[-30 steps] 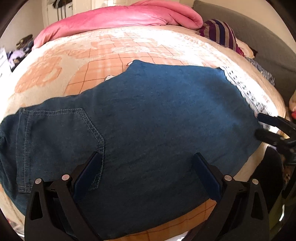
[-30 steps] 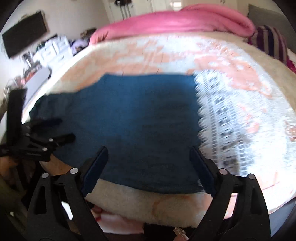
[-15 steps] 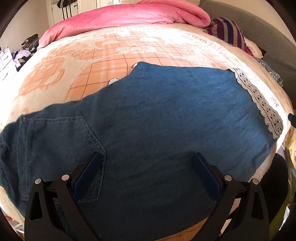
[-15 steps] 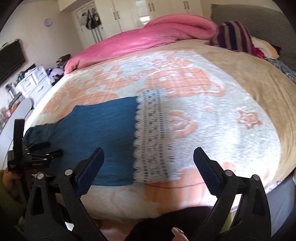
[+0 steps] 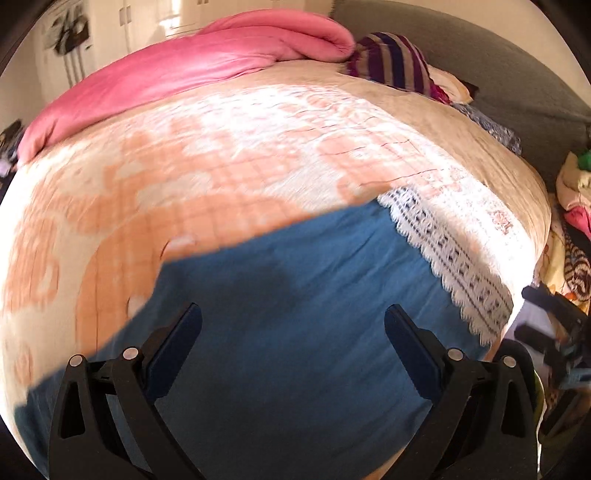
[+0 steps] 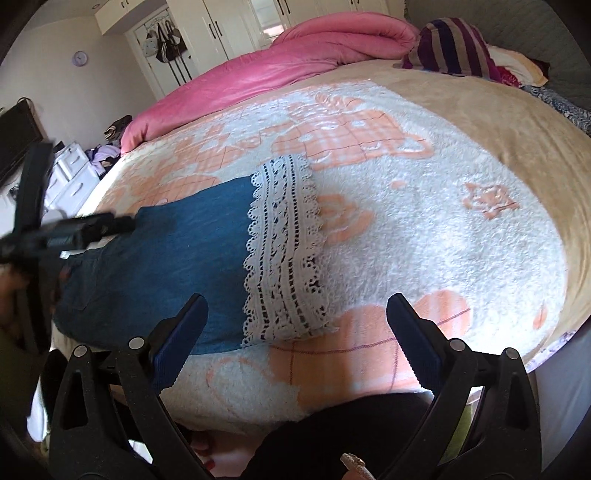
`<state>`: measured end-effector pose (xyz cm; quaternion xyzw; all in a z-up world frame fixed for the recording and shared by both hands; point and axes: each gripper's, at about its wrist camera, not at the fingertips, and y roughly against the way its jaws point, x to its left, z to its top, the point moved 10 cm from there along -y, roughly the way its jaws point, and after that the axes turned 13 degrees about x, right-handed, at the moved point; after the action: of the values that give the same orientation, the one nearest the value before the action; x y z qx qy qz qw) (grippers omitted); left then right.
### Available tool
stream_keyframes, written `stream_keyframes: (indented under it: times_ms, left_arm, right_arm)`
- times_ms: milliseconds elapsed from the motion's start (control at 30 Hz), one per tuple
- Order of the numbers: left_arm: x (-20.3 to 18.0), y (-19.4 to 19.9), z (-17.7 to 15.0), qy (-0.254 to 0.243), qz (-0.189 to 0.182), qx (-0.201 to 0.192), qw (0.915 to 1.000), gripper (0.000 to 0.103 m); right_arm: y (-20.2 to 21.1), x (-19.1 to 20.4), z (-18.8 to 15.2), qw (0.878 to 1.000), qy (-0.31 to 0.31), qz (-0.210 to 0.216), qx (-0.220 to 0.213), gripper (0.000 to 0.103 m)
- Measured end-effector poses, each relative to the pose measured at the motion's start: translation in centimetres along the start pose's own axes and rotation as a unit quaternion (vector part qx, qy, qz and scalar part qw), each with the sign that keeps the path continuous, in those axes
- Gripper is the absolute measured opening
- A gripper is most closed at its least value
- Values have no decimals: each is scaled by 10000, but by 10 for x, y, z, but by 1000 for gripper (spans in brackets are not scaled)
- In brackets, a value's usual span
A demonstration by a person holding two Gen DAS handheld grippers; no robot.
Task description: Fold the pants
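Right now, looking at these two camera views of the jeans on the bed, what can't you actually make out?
- Waist end of the jeans: right wrist view, covered by the blurred left hand-held gripper.
- Back pocket: left wrist view, motion blur smears the denim; the frame's bottom edge cuts it off.
- Right hand-held gripper: left wrist view, blurred at the edge.
- Whether the legs are stacked: neither view shows.

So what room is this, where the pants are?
Most likely a bedroom. The blue pants lie on a big bed with a rolled pink duvet at its far side, and white wardrobe doors with bags hanging nearby stand behind.
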<state>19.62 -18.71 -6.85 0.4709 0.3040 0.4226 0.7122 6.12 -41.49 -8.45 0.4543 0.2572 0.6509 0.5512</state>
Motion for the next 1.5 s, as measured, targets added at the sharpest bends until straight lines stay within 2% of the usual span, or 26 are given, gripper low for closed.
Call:
stream_keyframes:
  times_ms: [233, 567, 667, 833, 867, 1000, 1067, 1100, 1133, 1167, 1200, 1267, 1300, 1333, 1500]
  left_arm:
    - [-30, -20, 35, -275, -330, 108, 9990, 99]
    - [-67, -71, 87, -946, -417, 405, 9938, 99]
    - [-75, -85, 96, -1064, -786, 480, 9900, 98]
    - [-89, -99, 99, -1265, -1192, 621, 9828, 96]
    - [-92, -101, 99, -1336, -1254, 599, 9812, 94]
    - [-103, -109, 95, -1525, -1456, 696, 9750, 67]
    - [-109, -111, 92, -1616, -1579, 735, 9714, 60]
    - [-112, -112, 91, -1659, -1621, 739, 9699, 58]
    - [-113, -112, 91, -1659, -1646, 742, 9695, 58]
    - [-113, -113, 91, -1630, -1699, 755, 9690, 54]
    - [-114, -113, 92, -1571, -1816, 763, 9677, 47]
    - [-116, -113, 92, -1540, -1915, 738, 9665, 34]
    - [-115, -114, 92, -1562, -1852, 716, 9676, 26]
    - [-115, -113, 91, -1591, -1775, 669, 9689, 24]
    - [-109, -103, 90, -1520, -1883, 425, 9693, 16]
  right_arm:
    - [-8, 6, 0, 9999, 31, 102, 64, 92]
    - [-17, 5, 3, 9996, -90, 222, 143, 92]
    - [-19, 6, 3, 9995, -124, 262, 159, 92]
    - [-26, 8, 3, 9991, -141, 319, 222, 92]
    - [-27, 8, 3, 9990, -161, 327, 240, 92]
    - [-37, 9, 2, 9981, -288, 438, 326, 91]
    - [-41, 9, 2, 9980, -288, 419, 367, 89]
    - [-42, 9, 2, 9982, -292, 380, 366, 85]
    - [-43, 8, 3, 9983, -292, 362, 357, 77]
    - [-43, 8, 4, 9984, -275, 341, 352, 72]
    - [-43, 8, 5, 9986, -231, 325, 356, 60]
    - [-44, 10, 6, 9991, -72, 224, 343, 51]
    - [-44, 12, 6, 9991, 30, 268, 319, 35]
    - [-44, 15, 6, 9988, 75, 369, 321, 23]
    - [-40, 29, 9, 9973, 161, 670, 236, 22]
